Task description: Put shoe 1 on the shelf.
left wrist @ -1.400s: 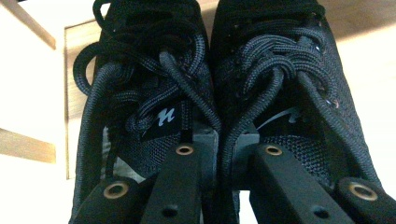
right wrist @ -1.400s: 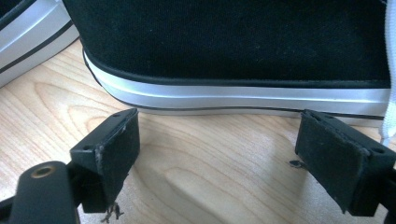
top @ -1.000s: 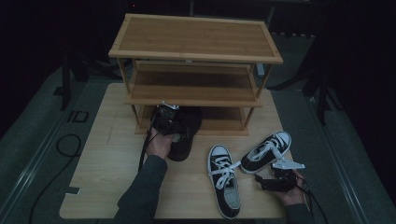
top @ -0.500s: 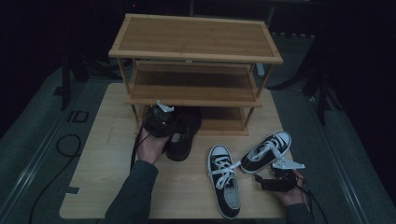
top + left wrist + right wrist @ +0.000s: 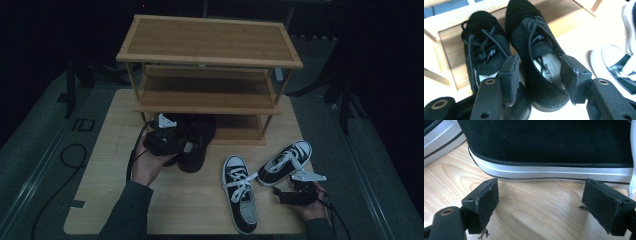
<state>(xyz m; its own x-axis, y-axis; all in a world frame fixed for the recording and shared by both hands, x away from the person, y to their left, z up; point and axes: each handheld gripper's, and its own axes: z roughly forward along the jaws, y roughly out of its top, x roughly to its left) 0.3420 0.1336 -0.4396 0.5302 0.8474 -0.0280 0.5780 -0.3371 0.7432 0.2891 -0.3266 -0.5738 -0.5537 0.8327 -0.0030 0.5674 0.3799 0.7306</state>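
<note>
While my left gripper point(image 5: 167, 131) hovers at the shoe rack point(image 5: 210, 60), two black shoes point(image 5: 192, 145) lie at its bottom shelf and two black-and-white sneakers point(image 5: 240, 192) in front of it. From the left gripper view, my jaws have just been opening around the right-hand black shoe point(image 5: 536, 57), not pressing it; I judge it placed, sneakers next. From the right gripper view, my right gripper point(image 5: 544, 205) waits spread apart before a sneaker's sole point(image 5: 549, 170).

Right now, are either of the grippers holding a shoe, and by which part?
No. The left gripper straddles a black shoe's heel without pressing; the right gripper is open beside a sneaker.
</note>
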